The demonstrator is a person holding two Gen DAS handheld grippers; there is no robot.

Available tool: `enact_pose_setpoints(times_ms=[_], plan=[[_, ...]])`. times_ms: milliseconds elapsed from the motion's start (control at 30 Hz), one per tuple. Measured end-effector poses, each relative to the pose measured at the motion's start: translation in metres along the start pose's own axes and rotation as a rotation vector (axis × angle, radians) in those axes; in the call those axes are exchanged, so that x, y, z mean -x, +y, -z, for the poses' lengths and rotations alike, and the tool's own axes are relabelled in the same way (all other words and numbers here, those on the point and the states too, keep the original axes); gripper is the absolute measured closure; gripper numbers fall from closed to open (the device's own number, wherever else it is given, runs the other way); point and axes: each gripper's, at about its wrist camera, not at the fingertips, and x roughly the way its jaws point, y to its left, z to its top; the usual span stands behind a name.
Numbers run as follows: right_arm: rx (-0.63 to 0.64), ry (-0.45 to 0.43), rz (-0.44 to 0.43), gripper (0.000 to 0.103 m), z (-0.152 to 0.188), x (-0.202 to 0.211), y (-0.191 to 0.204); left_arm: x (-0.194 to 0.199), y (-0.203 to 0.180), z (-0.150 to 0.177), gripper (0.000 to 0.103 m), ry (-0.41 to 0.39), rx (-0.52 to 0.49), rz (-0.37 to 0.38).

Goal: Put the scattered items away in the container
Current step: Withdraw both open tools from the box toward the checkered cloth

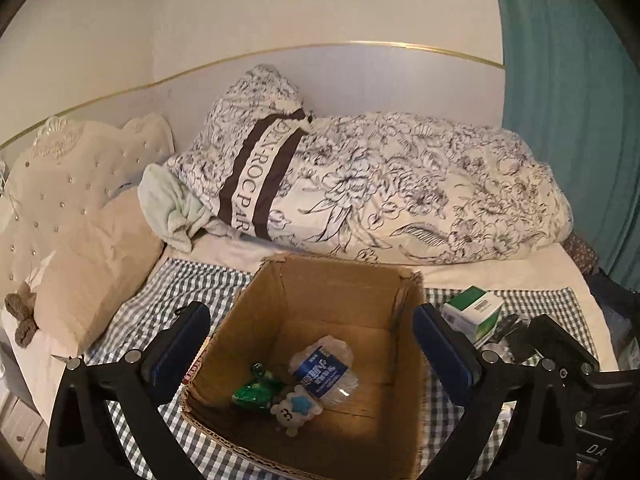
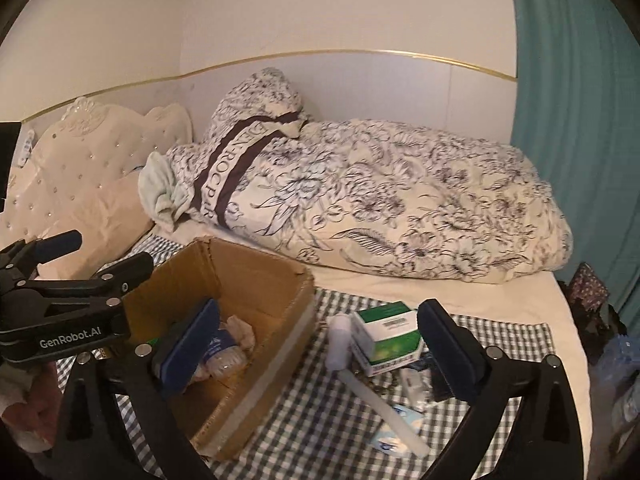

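Cardboard box sits open on the checked cloth, holding a crushed water bottle, a green wrapper and a small bear toy. My left gripper hangs above it, fingers wide apart, empty. My right gripper is spread too, nothing between, over the white mallet and green carton just right of the box rim. Beyond, a floral duvet borders the cloth.
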Motion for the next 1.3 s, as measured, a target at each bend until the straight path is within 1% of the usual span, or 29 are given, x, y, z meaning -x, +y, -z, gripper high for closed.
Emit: enact_pose_setpoints(times_ms=[133, 300, 600, 700, 867, 967, 1033, 1167, 1300], plan=[[0.003, -0.018, 0.032, 0.000, -0.002, 0.016, -0.011, 0.013, -0.014, -0.003, 0.000, -0.022, -0.013, 0.009], [-0.004, -0.039, 0.067, 0.000, 0.000, 0.034, -0.027, 0.022, -0.034, -0.007, 0.000, -0.035, -0.036, 0.020], [-0.021, -0.060, 0.119, 0.000, 0.004, 0.056, -0.058, 0.039, -0.070, -0.012, 0.000, -0.080, -0.051, 0.077], [-0.028, -0.066, 0.136, 0.000, 0.005, 0.063, -0.069, 0.039, -0.083, -0.013, 0.000, -0.081, -0.055, 0.104], [-0.063, -0.062, 0.162, 0.000, 0.010, 0.070, -0.092, 0.040, -0.103, -0.011, 0.000, -0.093, -0.075, 0.125], [-0.076, -0.057, 0.175, 0.000, 0.013, 0.071, -0.104, 0.041, -0.116, -0.006, 0.000, -0.113, -0.104, 0.123], [-0.082, -0.057, 0.187, 0.000, 0.016, 0.072, -0.111, 0.038, -0.123, -0.003, 0.000, -0.113, -0.111, 0.113], [-0.082, -0.058, 0.204, 0.000, 0.021, 0.075, -0.121, 0.032, -0.134, -0.002, 0.000, -0.106, -0.084, 0.139], [-0.073, -0.050, 0.238, 0.000, 0.029, 0.071, -0.133, 0.024, -0.145, 0.002, 0.000, -0.093, -0.070, 0.171]])
